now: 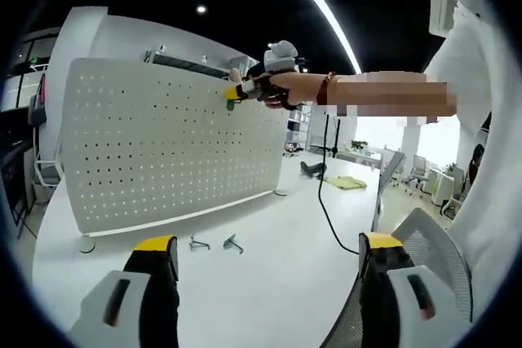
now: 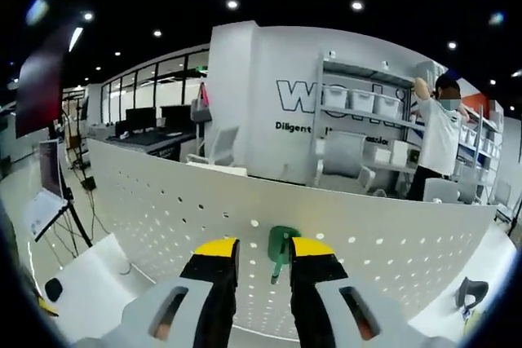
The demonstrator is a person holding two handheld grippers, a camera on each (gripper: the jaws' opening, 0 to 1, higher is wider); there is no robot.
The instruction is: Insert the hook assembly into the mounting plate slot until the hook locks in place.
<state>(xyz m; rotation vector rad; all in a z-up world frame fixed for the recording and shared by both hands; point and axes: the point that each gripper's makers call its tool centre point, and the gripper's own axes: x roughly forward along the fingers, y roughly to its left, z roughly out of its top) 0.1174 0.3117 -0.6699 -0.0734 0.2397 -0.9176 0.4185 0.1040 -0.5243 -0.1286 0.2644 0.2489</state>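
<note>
We find the right hand-held gripper (image 2: 263, 260) clamping a small, light, rigid green hook (image 2: 281, 252) by its body at the pegboard (image 2: 163, 209); left hand-held gripper (image 1: 269, 252) wide, empty.

Right hand-held gripper (image 1: 232, 97) presses a green hook (image 1: 231, 105) (partly hidden) against the pegboard (image 1: 155, 144).

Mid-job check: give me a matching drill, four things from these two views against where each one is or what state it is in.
Things:
1. green hook
2. right tool
3. left tool
4. two spare hooks

States or places:
A. lying on the white table in front of the pegboard
B. open, holding nothing, above the table
C. pinched between yellow-tipped jaws, up against the pegboard
D. shut on the hook, near the board's upper edge

Pairs: 1-C, 2-D, 3-B, 4-A
</note>
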